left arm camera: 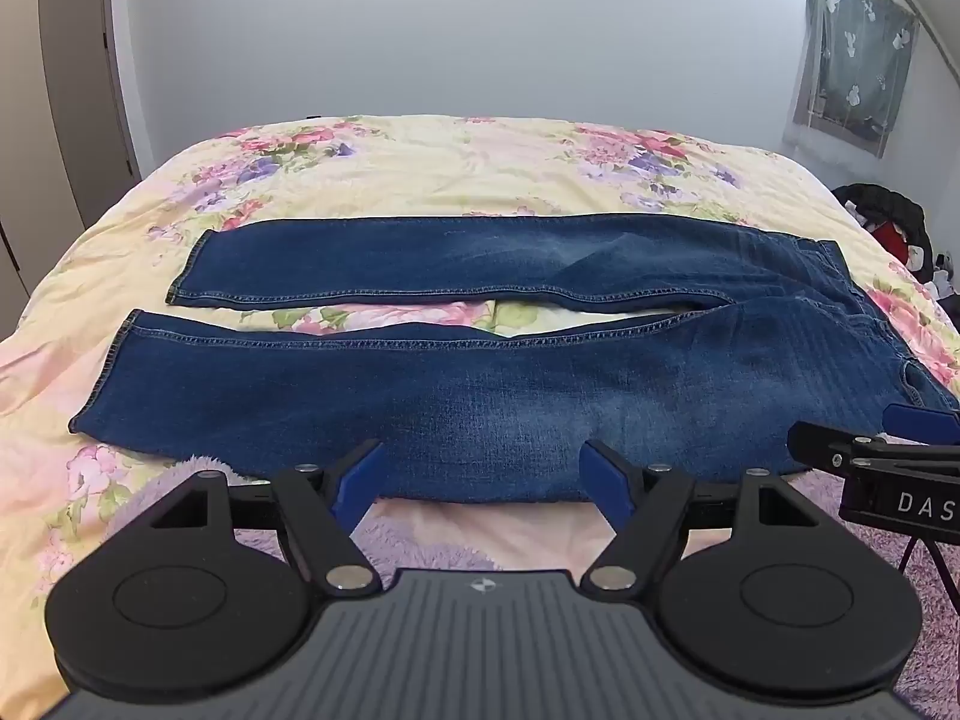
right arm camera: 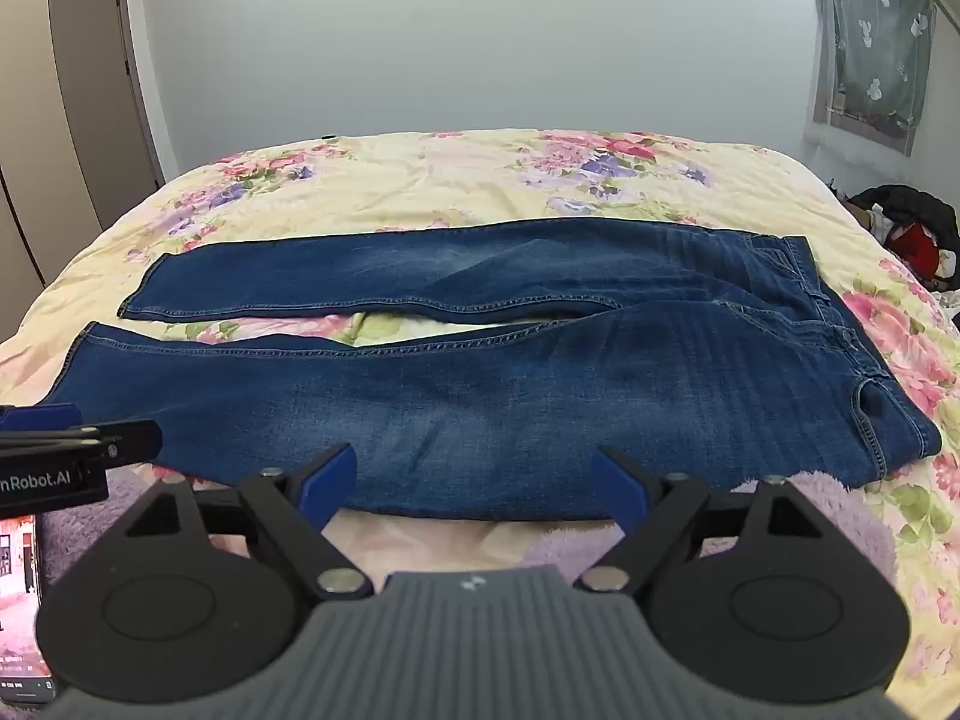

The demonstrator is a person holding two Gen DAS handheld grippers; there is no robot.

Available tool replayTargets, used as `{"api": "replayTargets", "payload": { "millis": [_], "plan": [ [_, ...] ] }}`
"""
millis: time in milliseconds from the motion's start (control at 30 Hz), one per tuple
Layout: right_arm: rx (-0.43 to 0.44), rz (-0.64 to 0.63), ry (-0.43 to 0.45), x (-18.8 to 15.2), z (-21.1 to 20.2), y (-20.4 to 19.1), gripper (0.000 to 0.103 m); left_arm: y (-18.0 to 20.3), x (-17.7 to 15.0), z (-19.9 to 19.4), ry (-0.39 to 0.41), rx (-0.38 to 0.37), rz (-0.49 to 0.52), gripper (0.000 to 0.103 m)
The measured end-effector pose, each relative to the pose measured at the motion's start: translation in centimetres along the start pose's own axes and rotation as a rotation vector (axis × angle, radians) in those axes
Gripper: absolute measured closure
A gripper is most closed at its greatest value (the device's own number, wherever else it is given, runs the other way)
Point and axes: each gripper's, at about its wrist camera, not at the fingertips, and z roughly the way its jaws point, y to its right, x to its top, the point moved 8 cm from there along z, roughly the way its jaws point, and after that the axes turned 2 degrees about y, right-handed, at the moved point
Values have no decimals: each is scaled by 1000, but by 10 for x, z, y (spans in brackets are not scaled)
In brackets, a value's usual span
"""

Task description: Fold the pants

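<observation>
the pants [left arm camera: 480,372] lie flat and unfolded across the bed [left arm camera: 420,174], legs apart, cuffs toward its left edge and waistband toward its right edge; the nearer leg runs along the near edge. your left gripper [left arm camera: 480,474] hovers just short of that leg's near side seam, jaws spread wide, nothing between them; your right gripper [right arm camera: 474,480] does the same further toward the waistband — wide open, empty. expect denim to handle as a soft but fairly heavy cloth: it drapes, holds a crease, and drags on the floral cover rather than sliding. take hold at the near side seam or at hem and waistband — doubled, stitched edges give the pads firm purchase.
</observation>
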Motion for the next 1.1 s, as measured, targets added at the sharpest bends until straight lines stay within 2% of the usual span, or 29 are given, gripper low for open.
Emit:
{"api": "replayTargets", "payload": {
  "millis": [1100],
  "plan": [
    [-4, 6, 5, 2, -5, 3, 21, -3, -3, -1, -11, 0, -4, 17]
  ]
}}
